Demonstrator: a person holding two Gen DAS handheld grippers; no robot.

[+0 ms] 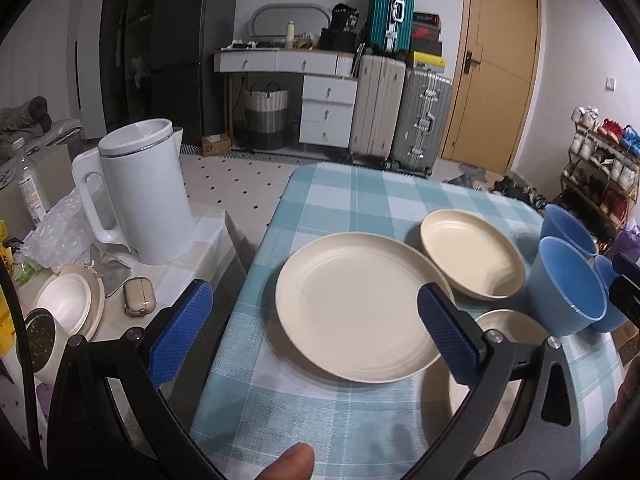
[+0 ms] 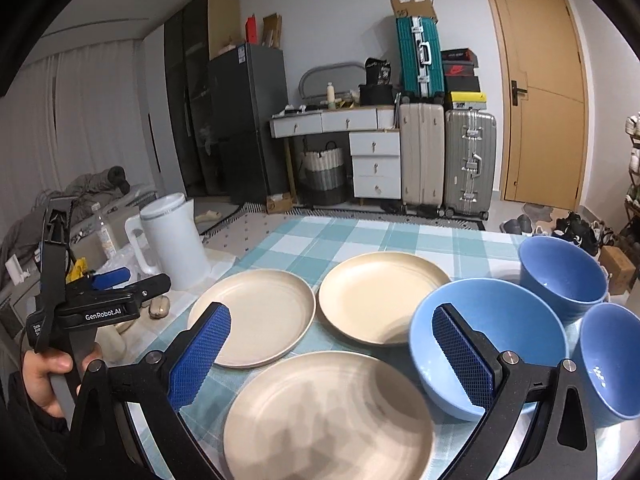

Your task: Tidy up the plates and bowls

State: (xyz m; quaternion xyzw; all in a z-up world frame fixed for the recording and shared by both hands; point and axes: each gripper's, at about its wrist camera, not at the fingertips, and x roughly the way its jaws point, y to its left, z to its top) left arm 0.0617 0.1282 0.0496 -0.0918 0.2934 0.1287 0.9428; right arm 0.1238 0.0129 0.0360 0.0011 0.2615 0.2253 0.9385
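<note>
Three cream plates lie on the checked tablecloth: a near plate [image 2: 332, 420], a left plate [image 2: 256, 316] and a far plate [image 2: 380, 296]. Three blue bowls stand to their right: a large bowl [image 2: 492, 340], a far bowl [image 2: 564, 276] and a right bowl [image 2: 612, 360]. My right gripper [image 2: 332, 344] is open and empty above the near plate. My left gripper [image 1: 316, 320] is open and empty over the left plate [image 1: 360, 304]; the far plate [image 1: 472, 252] and a blue bowl [image 1: 568, 288] lie beyond it. The left gripper also shows at the left of the right wrist view [image 2: 132, 280].
A white kettle [image 1: 144, 192] stands on a side table left of the plates, with a small case [image 1: 138, 296], a lidded dish [image 1: 68, 304] and plastic wrap beside it. The tablecloth's left edge [image 1: 240, 312] borders a gap. Suitcases, drawers and a door stand behind.
</note>
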